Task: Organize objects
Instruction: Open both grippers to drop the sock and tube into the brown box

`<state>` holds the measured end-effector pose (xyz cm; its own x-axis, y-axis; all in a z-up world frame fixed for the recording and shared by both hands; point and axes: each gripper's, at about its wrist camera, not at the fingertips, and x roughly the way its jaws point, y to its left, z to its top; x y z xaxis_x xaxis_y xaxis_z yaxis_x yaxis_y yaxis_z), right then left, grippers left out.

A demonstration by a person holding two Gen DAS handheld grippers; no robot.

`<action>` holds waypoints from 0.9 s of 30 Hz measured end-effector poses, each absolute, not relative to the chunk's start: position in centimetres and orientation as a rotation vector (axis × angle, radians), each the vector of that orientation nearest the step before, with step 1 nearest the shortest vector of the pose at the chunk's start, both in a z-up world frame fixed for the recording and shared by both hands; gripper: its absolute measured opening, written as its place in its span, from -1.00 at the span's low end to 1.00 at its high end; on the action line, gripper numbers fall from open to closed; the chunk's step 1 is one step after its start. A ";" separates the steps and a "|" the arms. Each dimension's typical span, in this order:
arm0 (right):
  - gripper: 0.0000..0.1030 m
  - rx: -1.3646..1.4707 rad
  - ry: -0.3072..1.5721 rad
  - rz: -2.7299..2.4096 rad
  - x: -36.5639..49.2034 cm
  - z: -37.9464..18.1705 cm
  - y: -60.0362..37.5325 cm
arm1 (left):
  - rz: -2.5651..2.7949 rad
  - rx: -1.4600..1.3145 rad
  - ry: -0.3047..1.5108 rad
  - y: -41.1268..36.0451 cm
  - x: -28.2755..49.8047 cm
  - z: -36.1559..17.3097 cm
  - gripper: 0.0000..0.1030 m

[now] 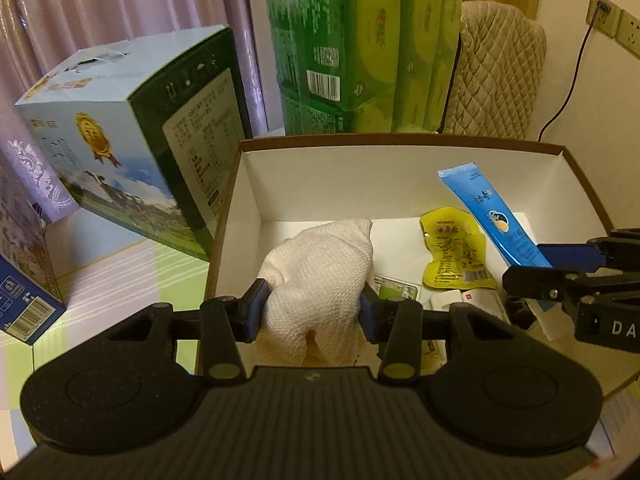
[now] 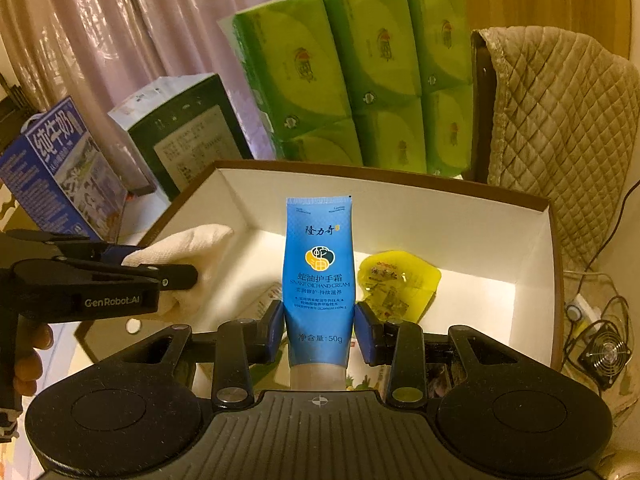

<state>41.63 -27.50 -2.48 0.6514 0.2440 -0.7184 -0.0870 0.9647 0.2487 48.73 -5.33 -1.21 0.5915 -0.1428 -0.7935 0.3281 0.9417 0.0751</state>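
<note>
Over the left half of a white-lined cardboard box [image 1: 360,168] [image 2: 400,208], my left gripper [image 1: 314,304] [image 2: 176,276] is shut on a bunched white cloth [image 1: 320,256] [image 2: 188,248]. My right gripper [image 2: 319,320] [image 1: 520,276] is shut on a blue hand cream tube [image 2: 319,264] [image 1: 488,216], whose crimped end points up toward the box's back wall. A yellow packet [image 1: 456,256] [image 2: 396,280] lies on the box floor beside the tube. Small flat packets [image 1: 396,292] and a white-and-red carton [image 1: 472,300] lie under both grippers.
A large printed milk carton [image 1: 120,152] and a blue carton [image 2: 56,176] stand left of the box. Green tissue packs [image 1: 360,40] rise behind it, beside a quilted chair back [image 1: 496,80]. A small fan [image 2: 606,352] and cables sit at the right. A hand [image 2: 28,360] holds the left gripper.
</note>
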 end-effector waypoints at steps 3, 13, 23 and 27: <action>-0.33 0.196 0.849 0.182 41.9 -2.8 -27.7 | -0.273 0.227 0.905 -5.6 49.4 -1.7 -0.18; -0.33 0.202 0.854 0.176 42.0 -3.1 -27.9 | -0.261 0.220 0.892 -5.8 50.4 -1.9 0.35; -0.33 0.189 0.864 0.179 42.3 -3.2 -27.8 | -0.270 0.214 0.890 -5.2 49.8 -1.3 0.45; -0.33 0.185 0.870 0.179 42.6 -3.5 -27.6 | -0.262 0.210 0.893 -5.0 49.7 -1.3 0.46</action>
<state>42.58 -27.65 -3.49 0.6321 0.2307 -0.7398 -0.0808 0.9691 0.2331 49.71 -4.95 -1.27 0.5988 -0.1371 -0.7891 0.3107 0.9479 0.0711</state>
